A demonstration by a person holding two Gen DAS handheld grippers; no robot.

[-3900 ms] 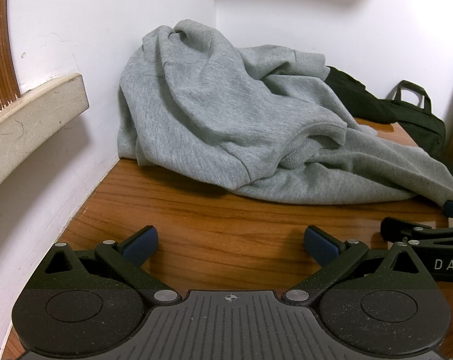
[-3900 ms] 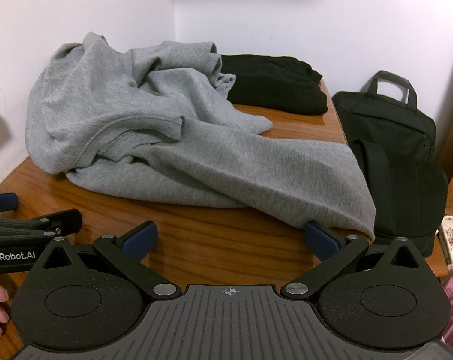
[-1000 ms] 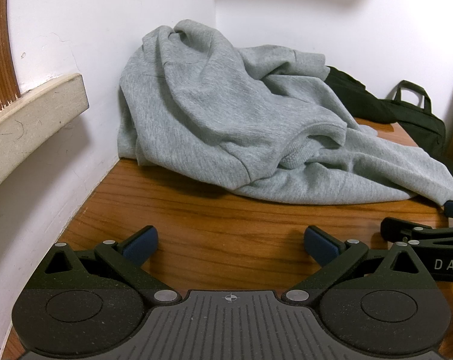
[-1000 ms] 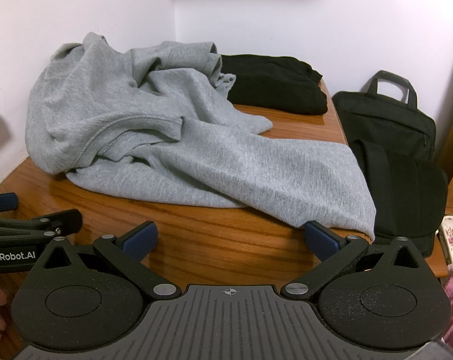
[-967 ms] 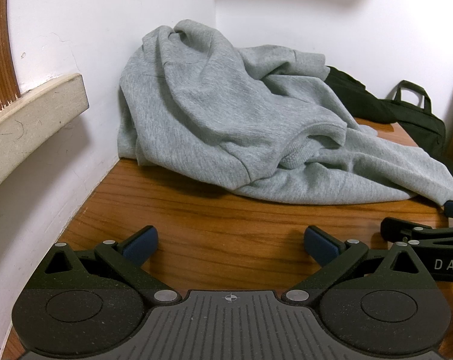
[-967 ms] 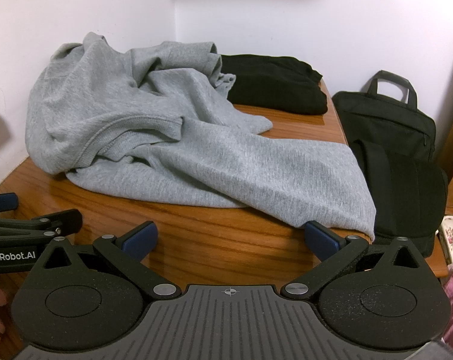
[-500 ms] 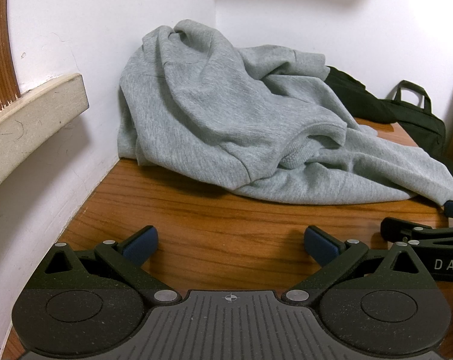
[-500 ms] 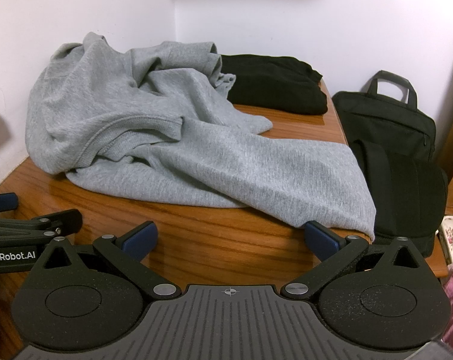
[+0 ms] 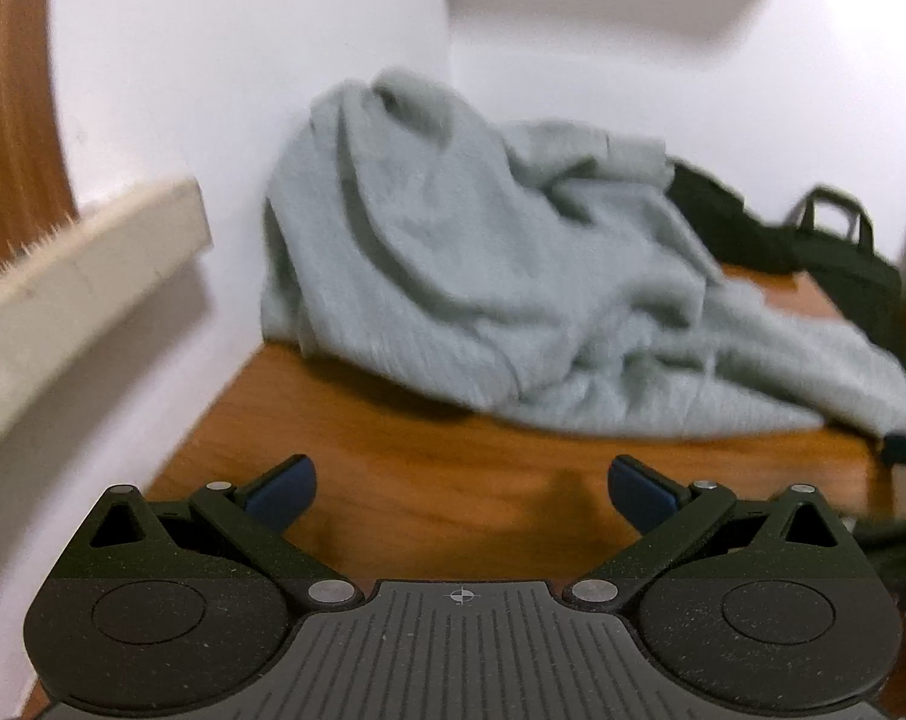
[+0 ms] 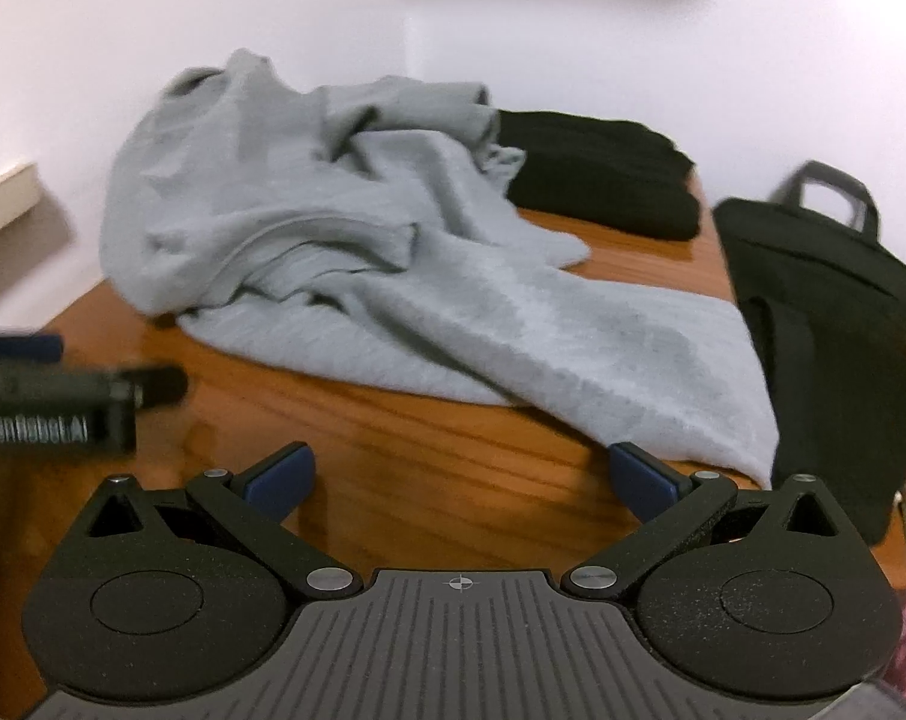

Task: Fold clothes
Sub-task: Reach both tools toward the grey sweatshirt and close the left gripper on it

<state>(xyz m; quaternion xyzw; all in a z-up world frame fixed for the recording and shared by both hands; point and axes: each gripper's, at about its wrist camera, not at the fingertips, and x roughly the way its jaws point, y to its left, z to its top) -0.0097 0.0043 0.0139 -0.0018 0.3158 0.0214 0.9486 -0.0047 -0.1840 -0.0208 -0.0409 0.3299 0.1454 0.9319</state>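
A crumpled grey sweatshirt lies heaped on the wooden table, piled into the left wall corner and spreading right to the table's edge. My left gripper is open and empty, held above bare wood short of the sweatshirt. The right gripper is open too, its right fingertip close to the sweatshirt's near hem. In the right wrist view the left gripper's fingers show at the far left. Both views are blurred.
Folded black clothes sit at the back of the table. A black bag stands off the table's right edge. White walls close in the left and back; a cream ledge juts out on the left.
Both grippers have lifted off the table and both views are now motion-blurred; the sweatshirt sits lower and smaller in the frames. It has not been touched. Both stay open.
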